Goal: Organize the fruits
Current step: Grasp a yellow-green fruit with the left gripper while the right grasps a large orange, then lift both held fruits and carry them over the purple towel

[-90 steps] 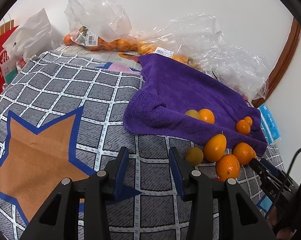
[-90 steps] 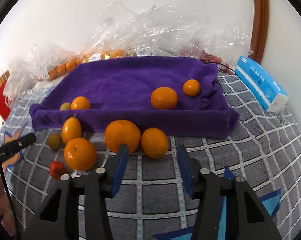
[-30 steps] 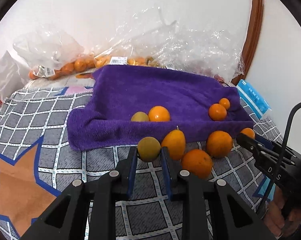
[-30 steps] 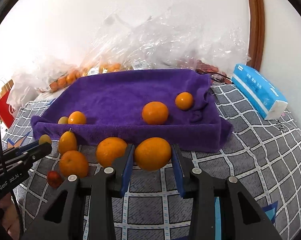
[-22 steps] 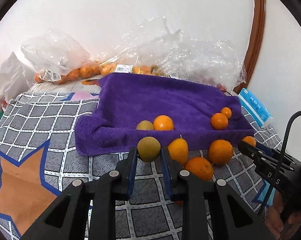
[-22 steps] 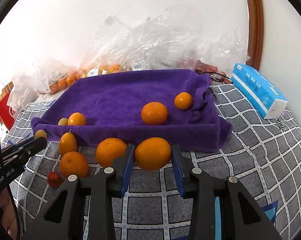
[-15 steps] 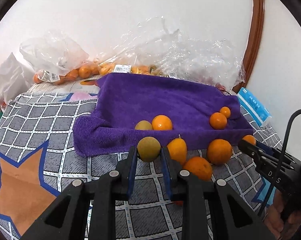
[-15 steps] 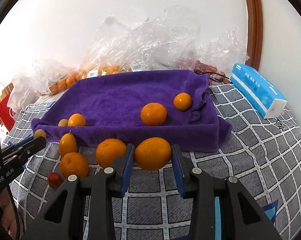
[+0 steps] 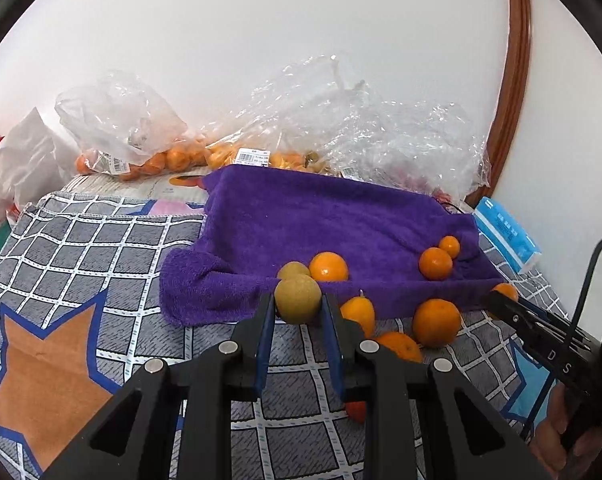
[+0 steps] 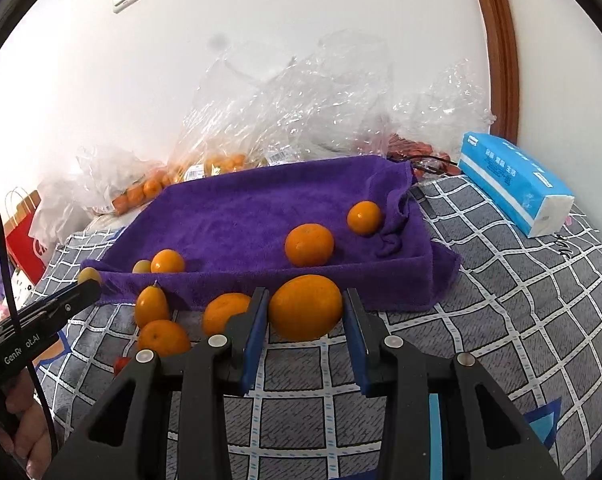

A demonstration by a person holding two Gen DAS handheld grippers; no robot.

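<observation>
Both claws were clenched on fruit: the left claw (image 9: 297,312) held a small greenish-yellow fruit (image 9: 298,298) and the right claw (image 10: 305,314) a large orange (image 10: 305,307), each poised just in front of the near edge of the purple towel (image 9: 325,216), on which four fruits already lay. To my eye the step in hand was carrying both pieces onto the towel; doing it well would mean clearing the raised near fold, setting each down low in a free patch of cloth so it would not roll, and releasing gently. Loose oranges (image 10: 226,312) on the checked cloth (image 9: 101,248) near the claws wanted avoiding. As for writing, the far claw's body read "GenR..ot.AI", partly hidden, in the right wrist view; the blue tissue pack (image 10: 515,182) and the barcode labels (image 9: 253,157) on the plastic bags (image 9: 365,128) bore print too small to read.
</observation>
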